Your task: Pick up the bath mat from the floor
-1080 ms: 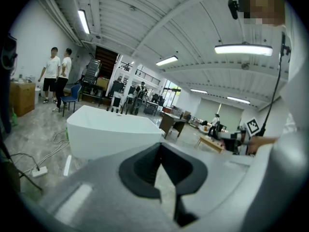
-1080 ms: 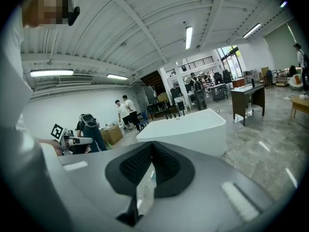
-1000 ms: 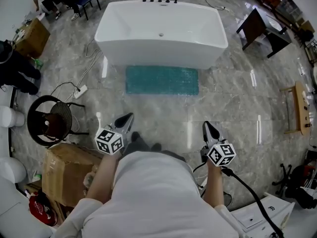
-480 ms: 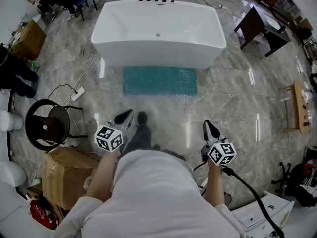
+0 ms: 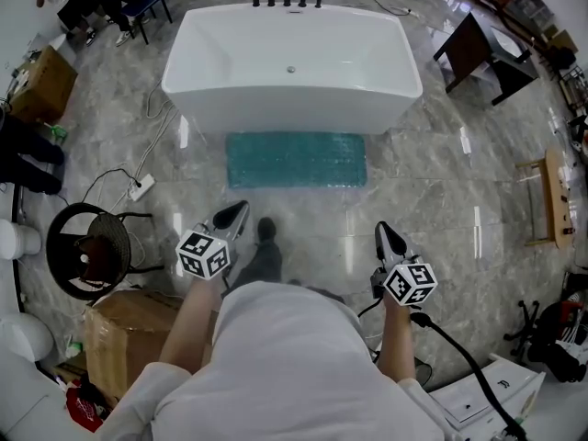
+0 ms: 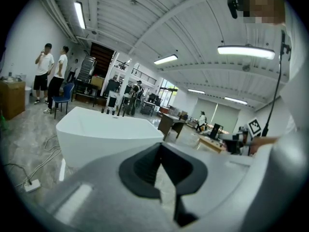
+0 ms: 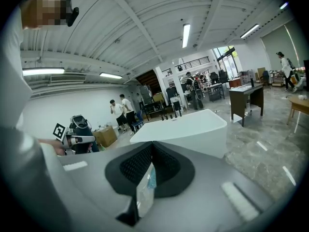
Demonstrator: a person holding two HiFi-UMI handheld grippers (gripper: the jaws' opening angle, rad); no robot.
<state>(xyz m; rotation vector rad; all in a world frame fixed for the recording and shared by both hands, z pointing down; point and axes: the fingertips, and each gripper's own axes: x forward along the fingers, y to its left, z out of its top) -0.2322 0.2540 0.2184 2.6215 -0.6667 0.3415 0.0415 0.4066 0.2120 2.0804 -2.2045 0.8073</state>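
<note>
nearest, on the left: left gripper (image 5: 234, 215), jaws pressed together with nothing between them. on the right: right gripper (image 5: 382, 233), jaws likewise closed and empty. both held in the air above the marble floor (image 5: 432, 191), tips aimed toward the far side. just beyond, between the two, a dark shoe (image 5: 266, 230). farther on, teal bath mat (image 5: 296, 160) lying flat on the floor, well apart from both grippers, far edge just beside the white bathtub (image 5: 292, 67).
</note>
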